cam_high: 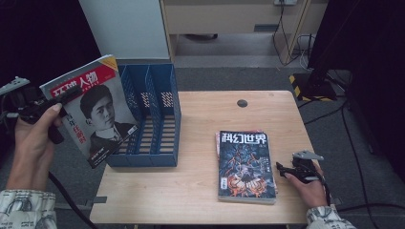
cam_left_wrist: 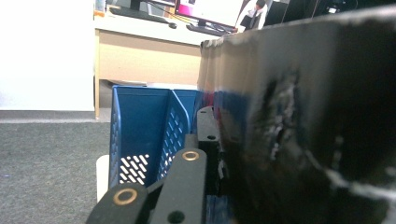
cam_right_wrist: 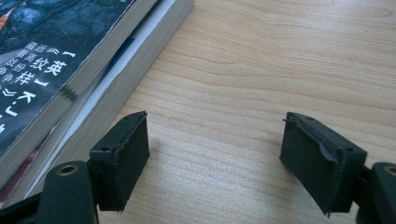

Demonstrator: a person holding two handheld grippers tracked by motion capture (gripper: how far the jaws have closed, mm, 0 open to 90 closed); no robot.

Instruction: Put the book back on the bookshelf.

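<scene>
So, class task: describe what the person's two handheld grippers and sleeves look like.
Both grippers are black. The right gripper has square, foam-like pads with worn edges, brass-ringed holes in its jaw arms, and a grey three-cornered plate on top. A black cable trails from the left gripper. The sleeves are pale and patterned.

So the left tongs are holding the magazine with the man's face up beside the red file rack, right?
Not quite: the file rack is blue, as the high view shows. The left tongs do hold the magazine with the man's face up beside it.
</scene>
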